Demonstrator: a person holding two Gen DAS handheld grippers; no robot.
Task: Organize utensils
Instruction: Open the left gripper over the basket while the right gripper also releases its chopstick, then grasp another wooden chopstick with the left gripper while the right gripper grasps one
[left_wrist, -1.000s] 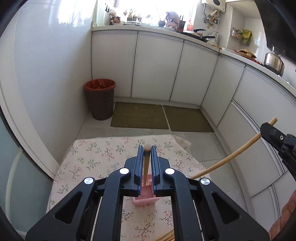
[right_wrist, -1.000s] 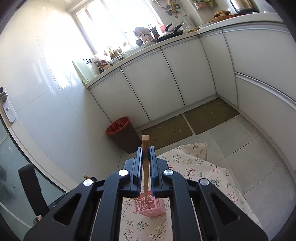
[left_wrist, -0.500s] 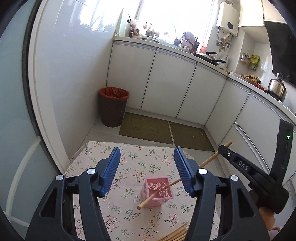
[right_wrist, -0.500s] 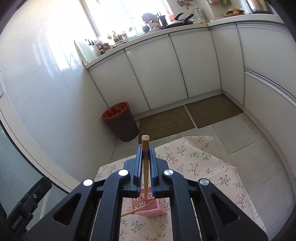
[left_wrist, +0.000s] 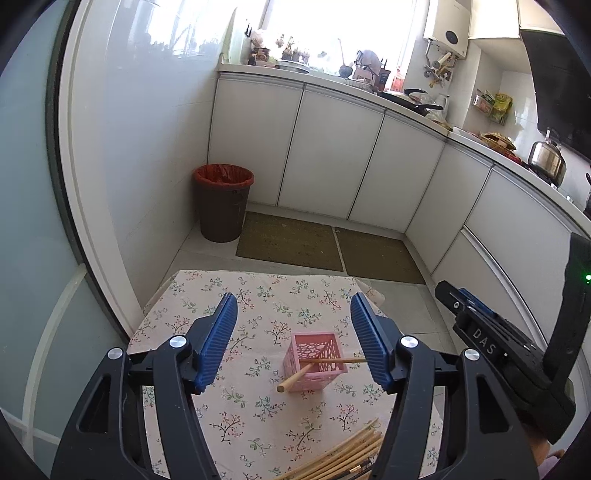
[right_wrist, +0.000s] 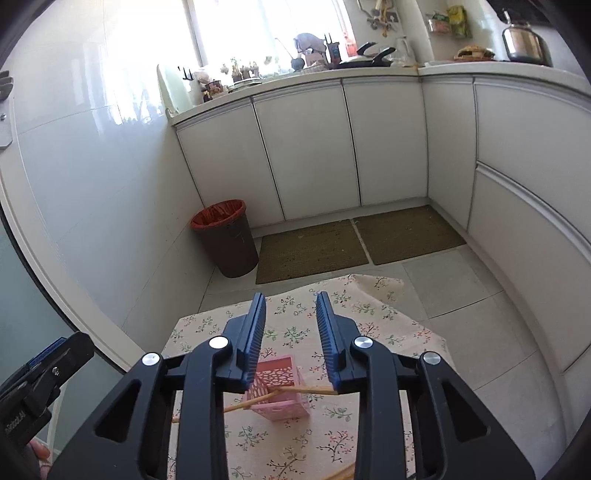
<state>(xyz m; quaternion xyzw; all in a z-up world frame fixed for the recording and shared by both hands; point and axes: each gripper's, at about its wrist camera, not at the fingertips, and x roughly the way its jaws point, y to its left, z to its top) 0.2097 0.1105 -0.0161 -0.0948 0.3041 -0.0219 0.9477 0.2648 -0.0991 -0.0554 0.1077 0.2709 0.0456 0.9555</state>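
A pink lattice basket (left_wrist: 313, 360) stands on the floral tablecloth (left_wrist: 258, 413). Two wooden chopsticks (left_wrist: 295, 378) lean in it, ends sticking out left and right. It also shows in the right wrist view (right_wrist: 279, 391) with the chopsticks (right_wrist: 306, 389) crossing in it. My left gripper (left_wrist: 291, 341) is open and empty above the basket. My right gripper (right_wrist: 290, 341) is open and empty, also above the basket. A bundle of loose chopsticks (left_wrist: 340, 456) lies at the near edge of the cloth.
A brown bin with a red liner (left_wrist: 222, 201) stands on the floor by the wall. White cabinets (left_wrist: 332, 158) run along the back and right. Two mats (left_wrist: 291, 242) lie on the floor. The right gripper's body (left_wrist: 517, 365) is at the right of the left view.
My left gripper let go of its chopstick first, then my right gripper opened and released its own. Both chopsticks now lean in the pink basket.
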